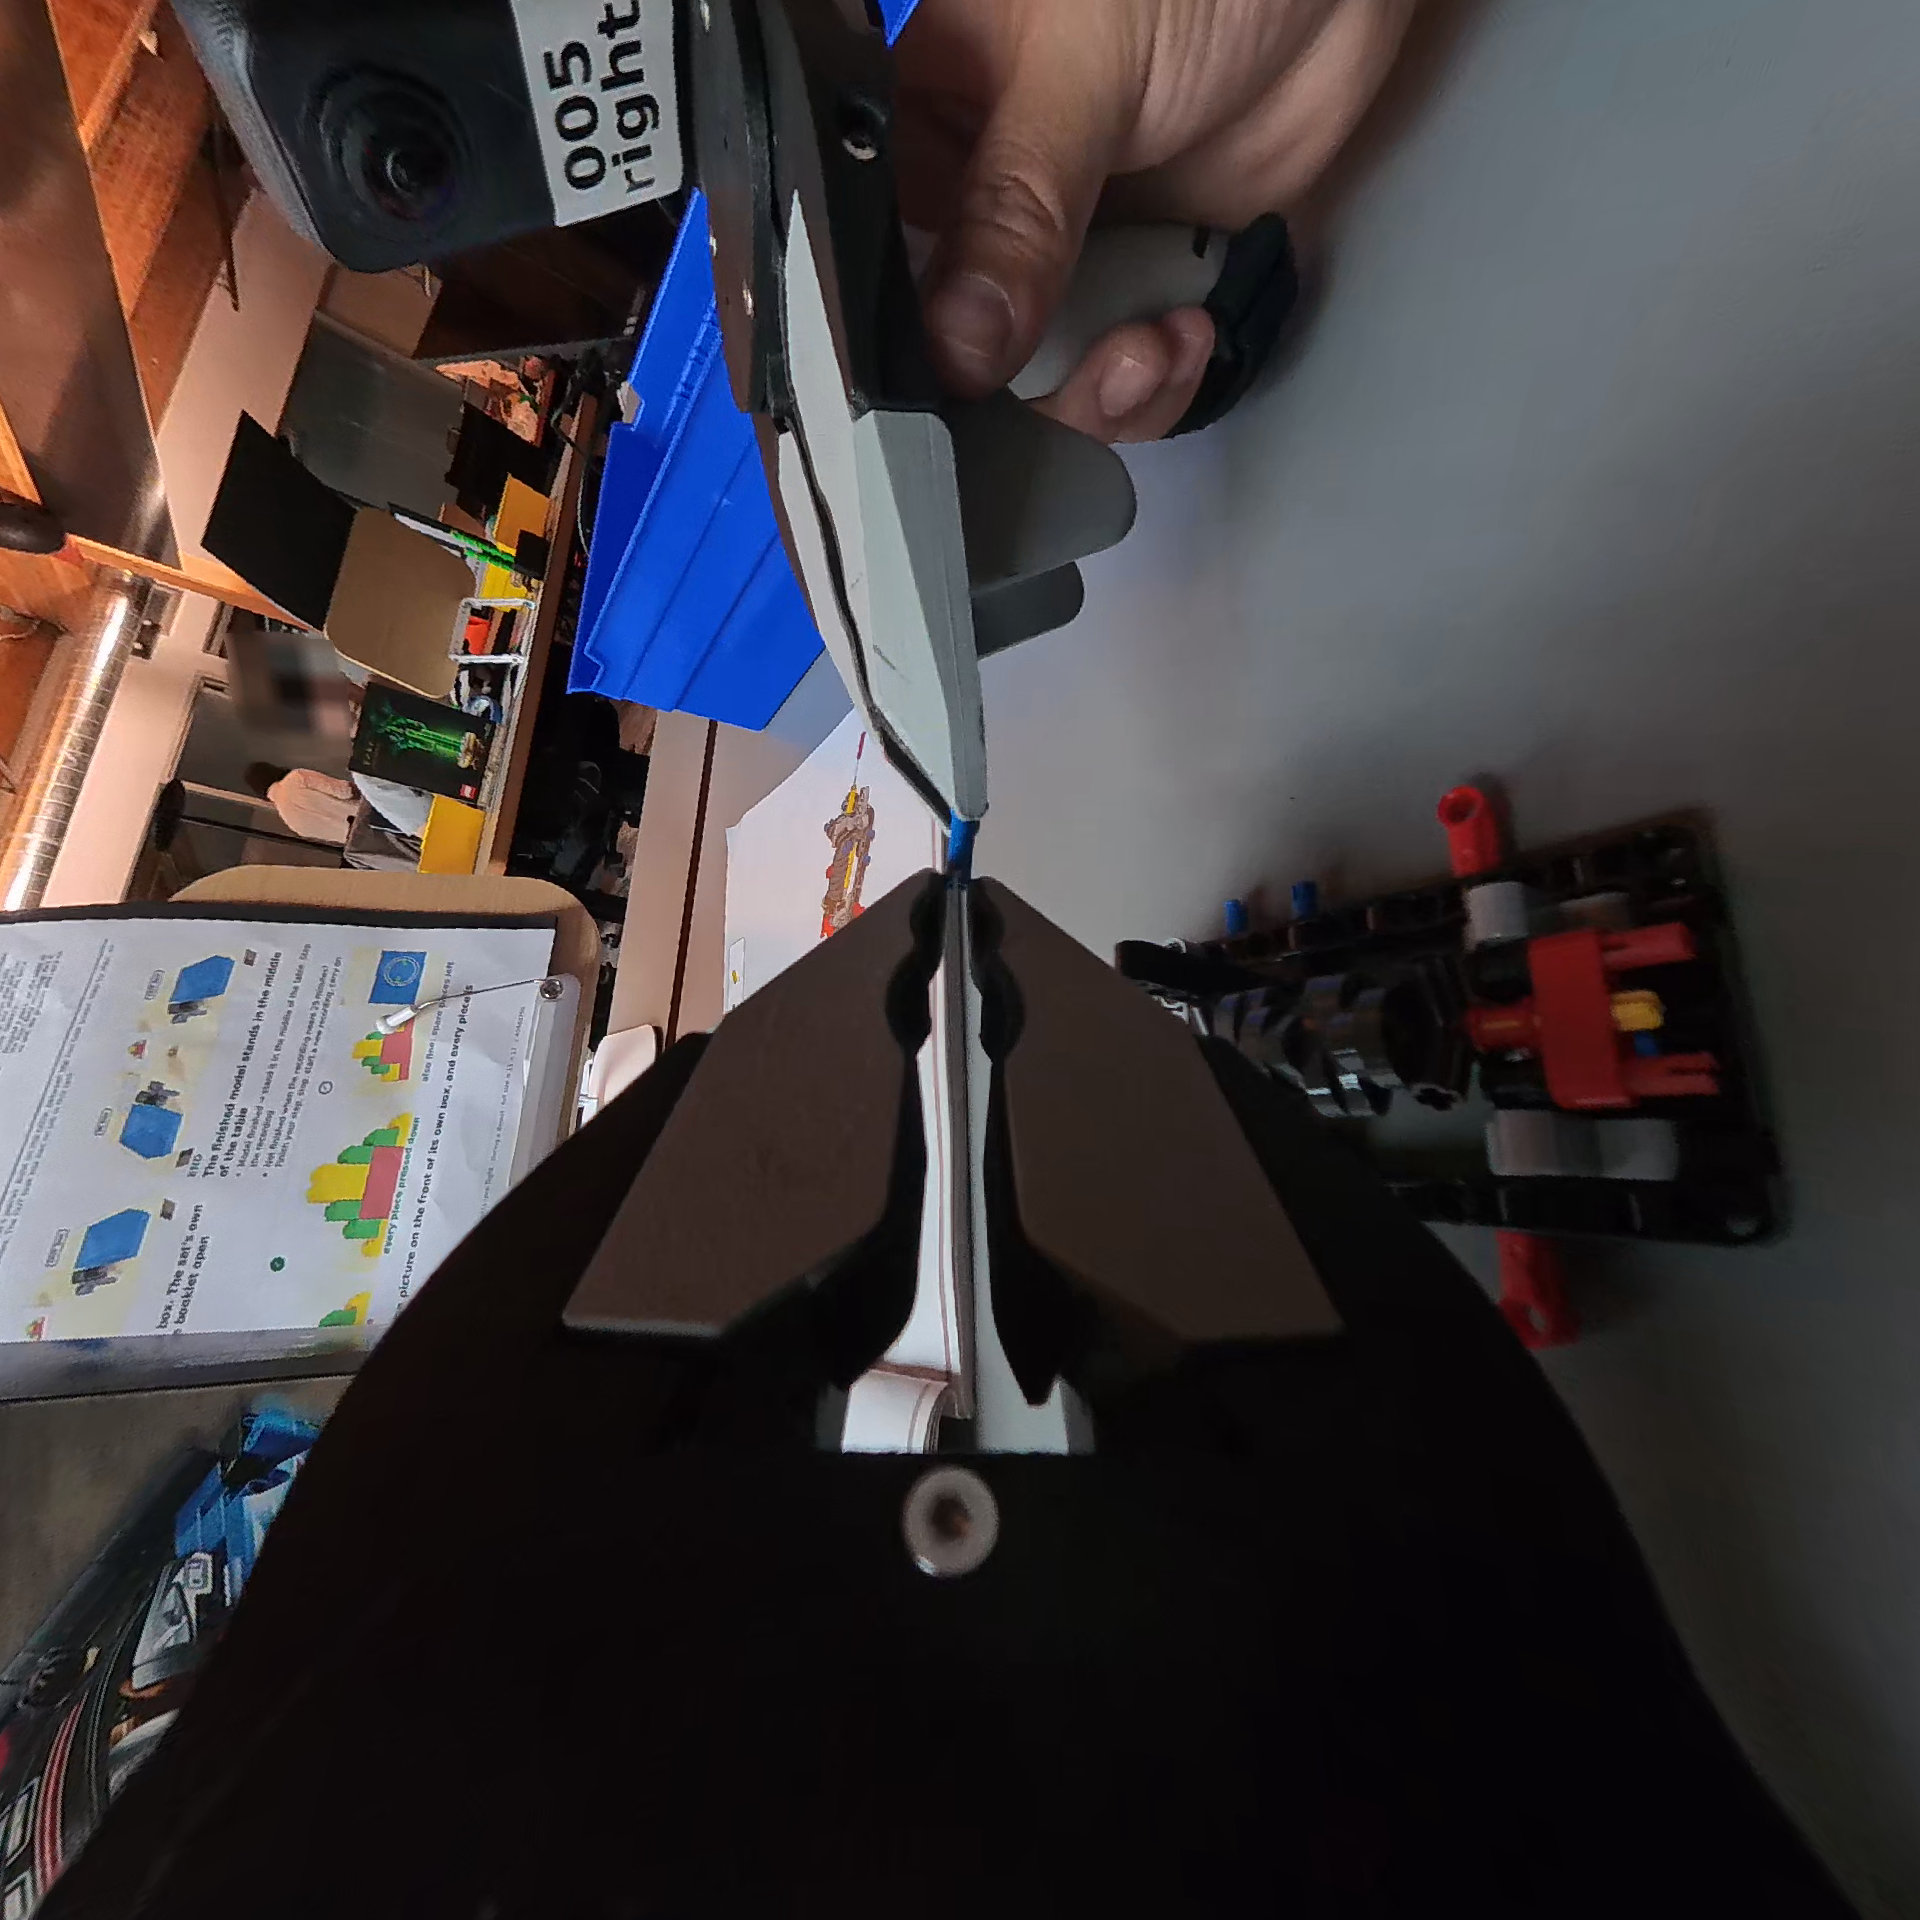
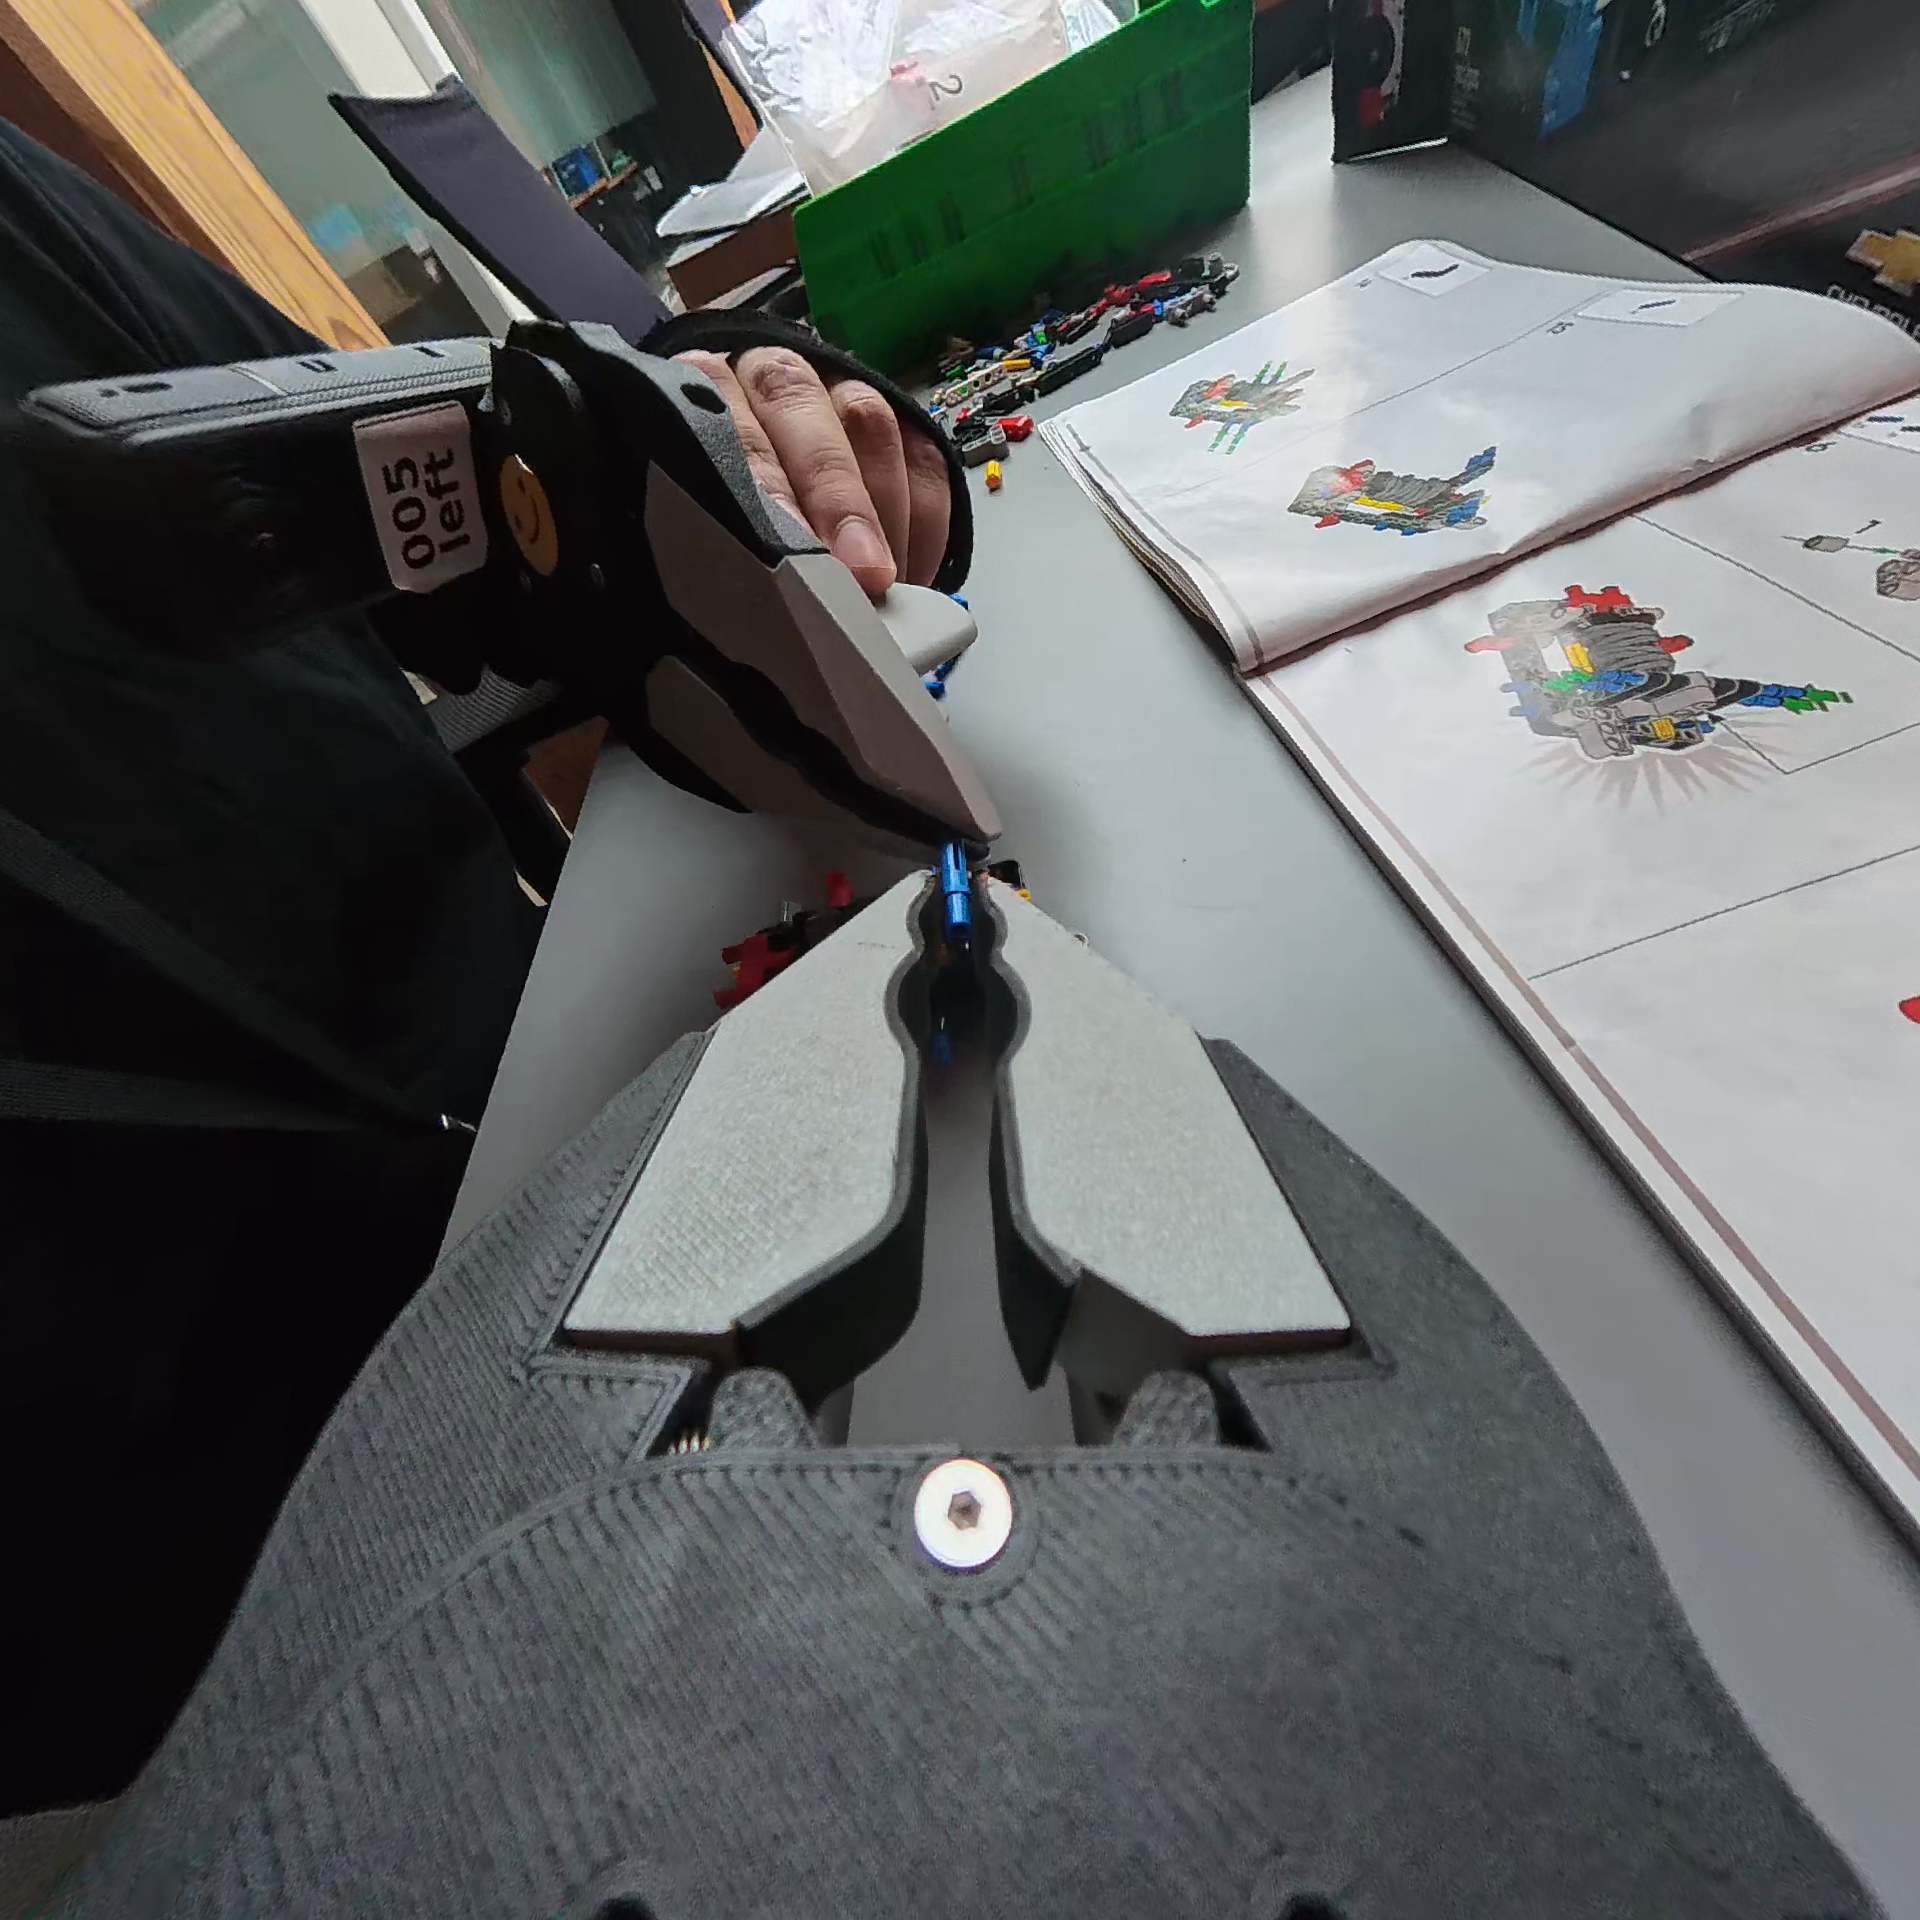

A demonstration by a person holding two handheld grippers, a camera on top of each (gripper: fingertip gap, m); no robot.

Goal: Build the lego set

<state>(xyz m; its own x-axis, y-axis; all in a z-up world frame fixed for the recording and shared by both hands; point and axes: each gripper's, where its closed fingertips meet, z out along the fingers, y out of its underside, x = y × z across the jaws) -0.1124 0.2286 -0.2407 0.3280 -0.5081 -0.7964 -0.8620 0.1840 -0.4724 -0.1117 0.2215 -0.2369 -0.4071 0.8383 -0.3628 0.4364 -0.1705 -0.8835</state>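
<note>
Green bin (image 2: 1039,197) holding plastic bags (image 2: 883,73), blue bin (image 1: 686,561)

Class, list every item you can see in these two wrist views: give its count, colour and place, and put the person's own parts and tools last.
Blue pin: one, blue, pinched between both gripper tips.
Partly built model: one, black, red and grey, on the grey table.
Loose pieces: many, mixed colours, scattered by the green bin.
Instruction booklet: one, white, open on the table.
Blue bin: one, behind the grippers.
Left gripper: one, shut on the pin.
Right gripper: one, grey, shut on the pin.
Hands: two, each holding a gripper.
</note>
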